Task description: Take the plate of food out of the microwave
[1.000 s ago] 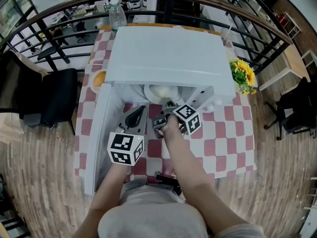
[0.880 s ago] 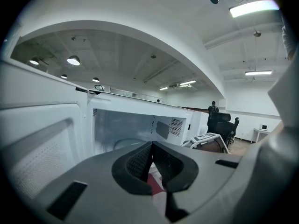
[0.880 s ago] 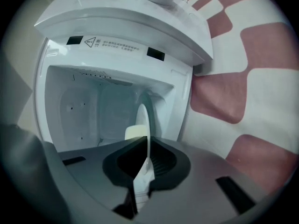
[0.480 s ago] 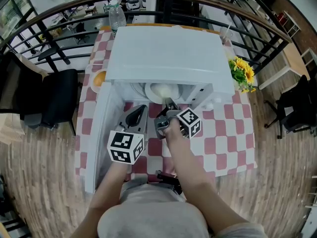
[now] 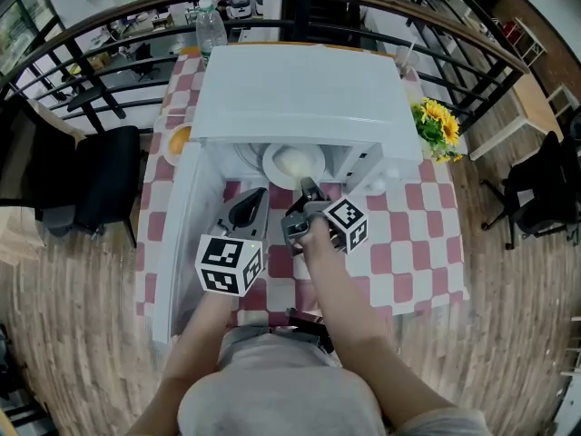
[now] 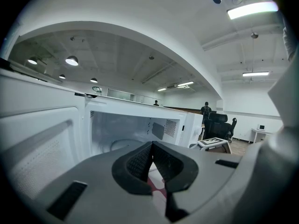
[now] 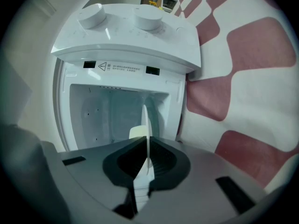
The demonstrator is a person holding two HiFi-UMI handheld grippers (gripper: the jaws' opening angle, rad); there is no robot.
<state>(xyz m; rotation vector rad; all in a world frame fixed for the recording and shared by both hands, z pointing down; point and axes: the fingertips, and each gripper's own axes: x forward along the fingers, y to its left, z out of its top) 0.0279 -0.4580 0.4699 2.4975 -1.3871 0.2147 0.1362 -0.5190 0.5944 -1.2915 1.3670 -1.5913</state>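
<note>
The white microwave (image 5: 300, 89) stands on the checked table with its door (image 5: 186, 234) swung open to the left. A white plate (image 5: 292, 163) with a pale lump of food (image 5: 295, 163) shows at the cavity's mouth. My right gripper (image 5: 307, 190) is shut on the plate's near rim. In the right gripper view the plate (image 7: 146, 125) runs edge-on between the pads of my right gripper (image 7: 147, 160), with the food (image 7: 137, 132) behind. My left gripper (image 5: 254, 201) hangs beside it, in front of the open door. Its jaws are shut on nothing in the left gripper view (image 6: 150, 164).
The microwave's two knobs (image 7: 120, 17) face the right gripper. Sunflowers (image 5: 436, 127) stand to the microwave's right, a water bottle (image 5: 211, 27) behind it, an orange dish (image 5: 180, 141) at its left. A black chair (image 5: 109, 175) and a railing (image 5: 91, 71) border the table.
My right gripper has drawn back a little toward me with the plate's rim, so the plate shows slightly further out. The left gripper has hardly moved.
</note>
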